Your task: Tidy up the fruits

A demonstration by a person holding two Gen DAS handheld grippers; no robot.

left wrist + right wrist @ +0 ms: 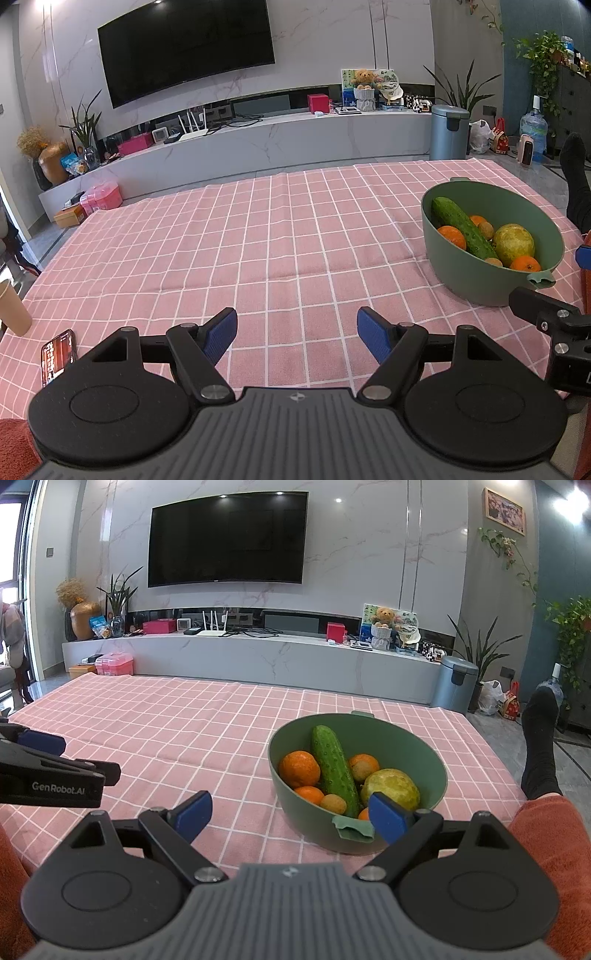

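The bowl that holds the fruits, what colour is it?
The bowl is plain green, seen best in the right wrist view.

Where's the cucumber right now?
The cucumber lies slanted in the green bowl on the pink checked tablecloth, just ahead of the right gripper. An orange sits to its left, a yellow-green fruit to its right.

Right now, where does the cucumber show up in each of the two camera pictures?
Left wrist view: cucumber far right, lying slanted in the green bowl.
Right wrist view: cucumber right of centre, same bowl, just beyond the fingers.
Shared landmark: the wall television.
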